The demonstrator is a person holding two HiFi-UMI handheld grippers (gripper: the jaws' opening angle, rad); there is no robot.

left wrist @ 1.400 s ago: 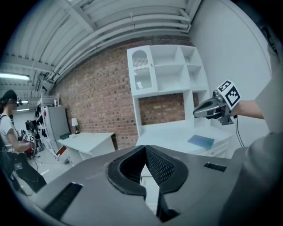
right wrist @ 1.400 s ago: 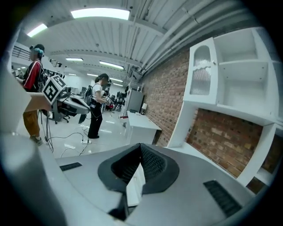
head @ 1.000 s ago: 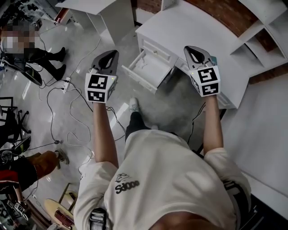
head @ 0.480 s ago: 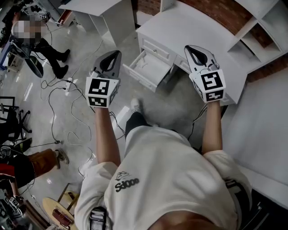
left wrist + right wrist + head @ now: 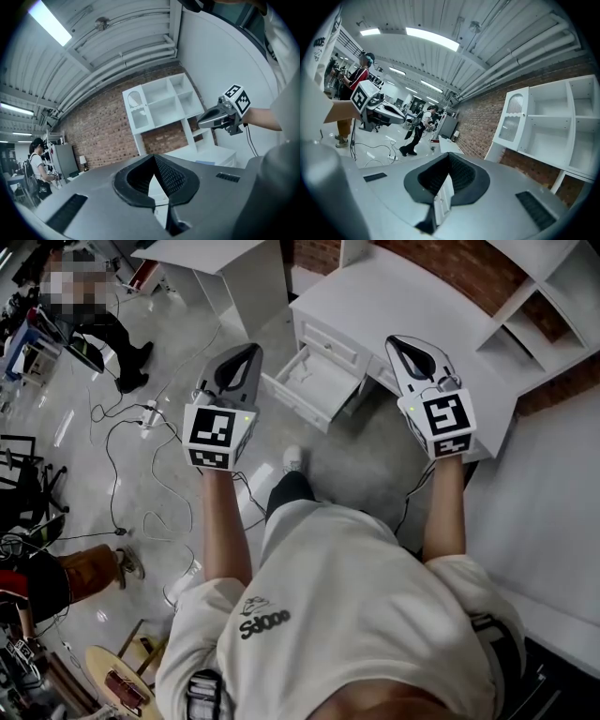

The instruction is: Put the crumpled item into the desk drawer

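Observation:
In the head view my left gripper (image 5: 246, 354) and right gripper (image 5: 397, 343) are held out side by side at chest height, both shut and empty. Between them and below stands the white desk (image 5: 412, 296), with its drawer (image 5: 314, 385) pulled open toward me. No crumpled item shows clearly in any view; the drawer's inside looks pale and I cannot make out anything in it. The left gripper (image 5: 153, 157) looks along shut jaws, with the right gripper (image 5: 220, 115) off to its right. From the right gripper (image 5: 449, 154), the left gripper (image 5: 386, 112) shows at the left.
Cables and a power strip (image 5: 150, 413) lie on the glossy floor at the left. A second white desk (image 5: 225, 259) stands at the back, a white shelf unit (image 5: 159, 105) against the brick wall. People (image 5: 419, 126) stand further off. My foot (image 5: 293, 458) is near the drawer.
Both grippers have drifted slightly right and down in the head view as I shifted; my foot has moved a little. Both jaws stay shut.

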